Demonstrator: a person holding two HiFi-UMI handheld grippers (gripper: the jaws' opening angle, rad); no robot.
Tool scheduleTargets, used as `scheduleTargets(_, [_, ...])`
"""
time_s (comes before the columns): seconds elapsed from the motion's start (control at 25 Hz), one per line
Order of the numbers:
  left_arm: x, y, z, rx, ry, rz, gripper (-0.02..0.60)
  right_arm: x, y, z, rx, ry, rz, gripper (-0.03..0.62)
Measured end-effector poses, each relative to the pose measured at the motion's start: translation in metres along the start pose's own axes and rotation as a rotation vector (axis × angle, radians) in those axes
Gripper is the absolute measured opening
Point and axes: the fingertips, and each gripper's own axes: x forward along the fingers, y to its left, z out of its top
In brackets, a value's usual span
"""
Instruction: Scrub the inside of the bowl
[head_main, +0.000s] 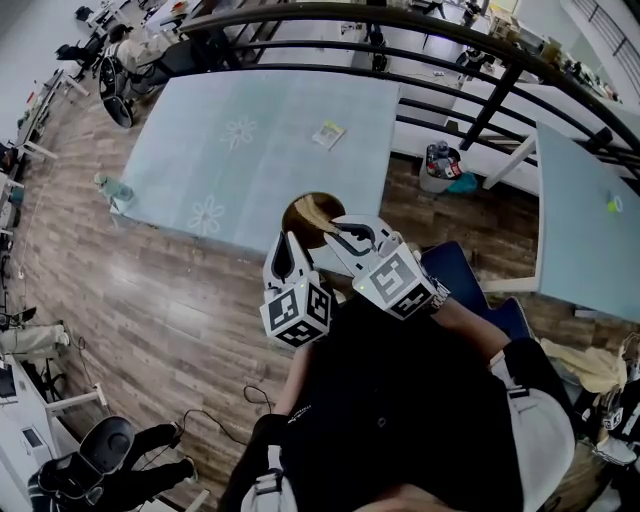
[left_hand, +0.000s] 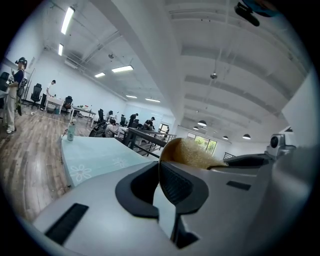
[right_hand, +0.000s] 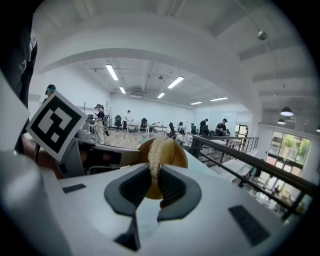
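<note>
- Open hall, wood floor (head_main: 150, 300); pale blue flower-printed table (head_main: 250, 130).
- Bowl (head_main: 298, 205) over table's near edge, rim clenched in left tongs (head_main: 291, 240).
- Right tongs (head_main: 338, 232) grasp scrubber (right_hand: 156, 150), its end inside bowl.

This is a large open-plan office or lab hall. Long worktops (head_main: 250, 140) under pale blue flower-print cloths stand on a wood-plank floor (head_main: 150, 310), with a black metal railing (head_main: 420, 30) running along one side. Wheeled office chairs (head_main: 110, 440) sit at the edges, and a waste bin (head_main: 438, 168) stands by a table leg. Farther back, people (right_hand: 125, 120) work at rows of desks. Strip lights (left_hand: 66, 20) and pendant lamps (left_hand: 202, 123) hang from a high white ceiling, and tall windows (right_hand: 287, 145) line the far wall.
</note>
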Motion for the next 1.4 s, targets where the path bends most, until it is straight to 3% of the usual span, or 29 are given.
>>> scheduleTargets(0.28, [0.009,-0.002,0.012,-0.014,-0.023,-0.006,0.025,0.002,-0.011,0.012,-0.129,0.033,-0.086,0.044])
scheduleTargets(0.48, [0.018,-0.012,0.012,-0.002,-0.012,-0.030,0.025,0.010,-0.016,-0.001,-0.115,0.085,-0.095,0.044])
scheduleTargets(0.6, [0.020,-0.013,0.013,0.011,-0.004,-0.037,0.025,0.014,-0.007,-0.005,-0.069,0.102,-0.038,0.044])
scheduleTargets(0.76, [0.025,-0.005,0.017,0.018,-0.005,-0.024,0.025,0.020,0.015,-0.004,0.105,0.068,0.142,0.044])
scheduleTargets(0.84, [0.028,-0.004,0.018,0.024,-0.006,-0.022,0.025,0.018,0.013,0.001,0.159,0.043,0.170,0.044])
scheduleTargets(1.04, [0.032,-0.013,0.025,0.039,-0.009,-0.039,0.025,0.004,-0.016,0.017,0.111,0.035,0.067,0.044])
scheduleTargets(1.28, [0.033,-0.020,0.031,0.064,-0.013,-0.062,0.025,-0.003,-0.050,0.016,-0.130,0.171,-0.177,0.044])
scheduleTargets(1.4, [0.035,-0.025,0.031,0.072,-0.003,-0.076,0.025,0.000,-0.050,0.009,-0.145,0.229,-0.191,0.044])
